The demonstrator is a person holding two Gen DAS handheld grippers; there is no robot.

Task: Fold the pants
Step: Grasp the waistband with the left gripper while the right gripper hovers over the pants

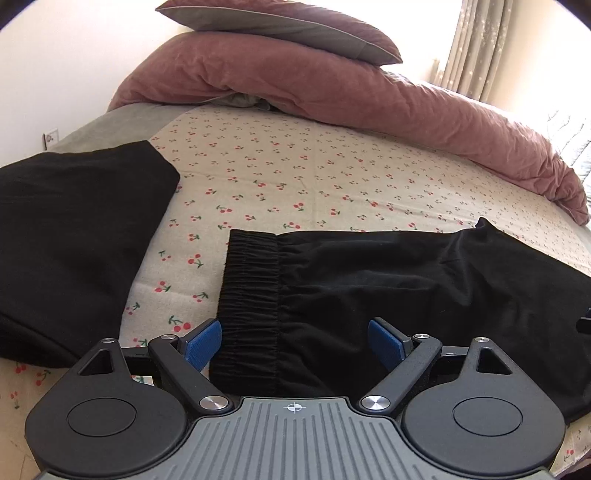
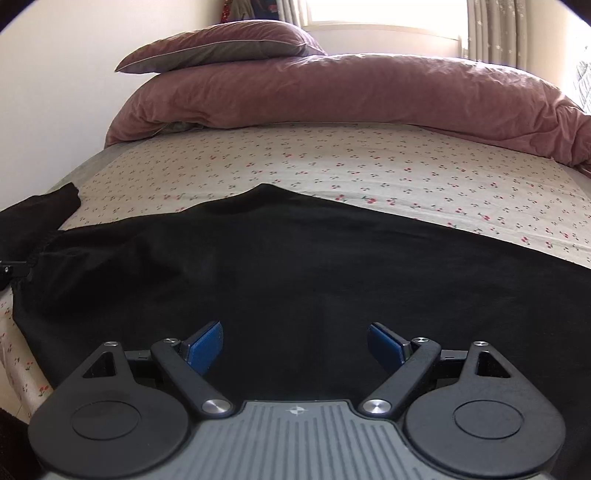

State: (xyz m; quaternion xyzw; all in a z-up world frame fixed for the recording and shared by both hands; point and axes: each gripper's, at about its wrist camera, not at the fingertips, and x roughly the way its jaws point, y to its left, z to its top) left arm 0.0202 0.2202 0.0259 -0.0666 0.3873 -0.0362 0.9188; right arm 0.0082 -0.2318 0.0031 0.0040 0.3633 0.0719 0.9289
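Note:
Black pants (image 1: 388, 280) lie flat across the near side of the bed, their gathered elastic waistband (image 1: 251, 295) at the left end. My left gripper (image 1: 295, 343) is open, its blue pads (image 1: 203, 345) spread over the waistband's near corner and holding nothing. In the right wrist view the pants (image 2: 295, 266) fill the foreground as a wide black sheet. My right gripper (image 2: 295, 345) is open just above the cloth, with blue pads (image 2: 386, 347) apart and empty.
A second black garment (image 1: 74, 236) lies folded at the left of the bed. The cherry-print sheet (image 1: 314, 177) stretches behind the pants. A pink duvet (image 1: 332, 88) and a pillow (image 1: 280, 26) are piled at the far side. Curtains (image 1: 480, 44) hang at the right.

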